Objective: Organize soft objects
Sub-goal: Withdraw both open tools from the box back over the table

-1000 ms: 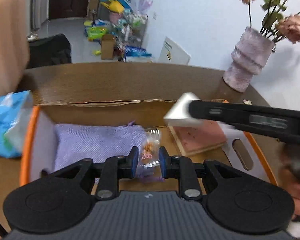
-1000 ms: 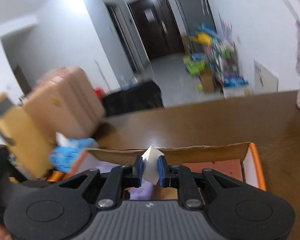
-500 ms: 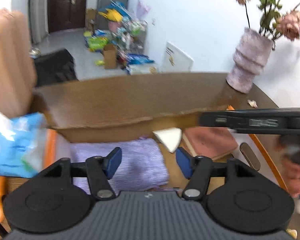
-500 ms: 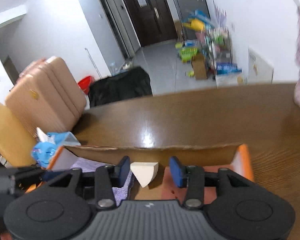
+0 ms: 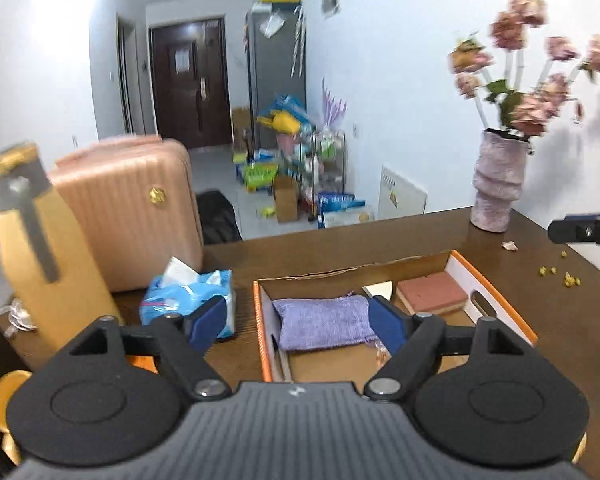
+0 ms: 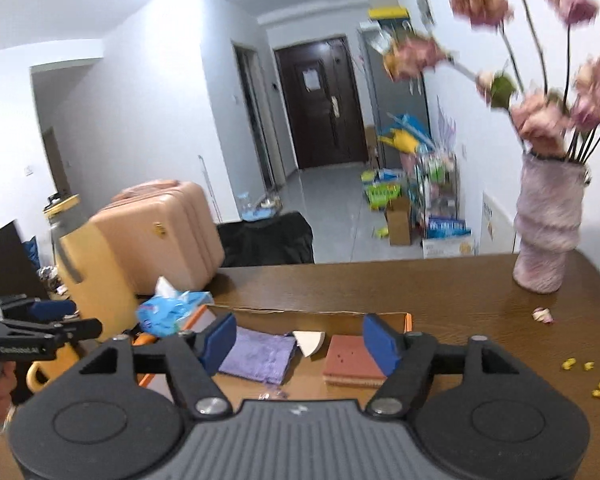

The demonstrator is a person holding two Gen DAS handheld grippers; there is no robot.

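Note:
An open cardboard box with orange rims (image 5: pixel 496 280) (image 6: pixel 407 317) sits on the brown table. Inside lie a purple cloth pouch (image 5: pixel 322 322) (image 6: pixel 258 354), a white wedge sponge (image 5: pixel 378 290) (image 6: pixel 310 341) and a pink-brown sponge block (image 5: pixel 432 292) (image 6: pixel 352 364). A small clear packet (image 5: pixel 380 354) lies near the box's front. My left gripper (image 5: pixel 298 322) is open and empty, above and in front of the box. My right gripper (image 6: pixel 300 340) is open and empty, also raised before the box.
A blue tissue pack (image 5: pixel 188 294) (image 6: pixel 168 312) lies left of the box. A pink vase with flowers (image 5: pixel 498 184) (image 6: pixel 548 236) stands at the back right. Yellow crumbs (image 6: pixel 596 380) dot the table's right side. A pink suitcase (image 5: pixel 132 212) and a yellow container (image 5: pixel 32 264) stand at the left.
My right gripper opened and let the white wedge sponge fall into the box. My left gripper opened off the small packet. Both grippers drew back and up from the box.

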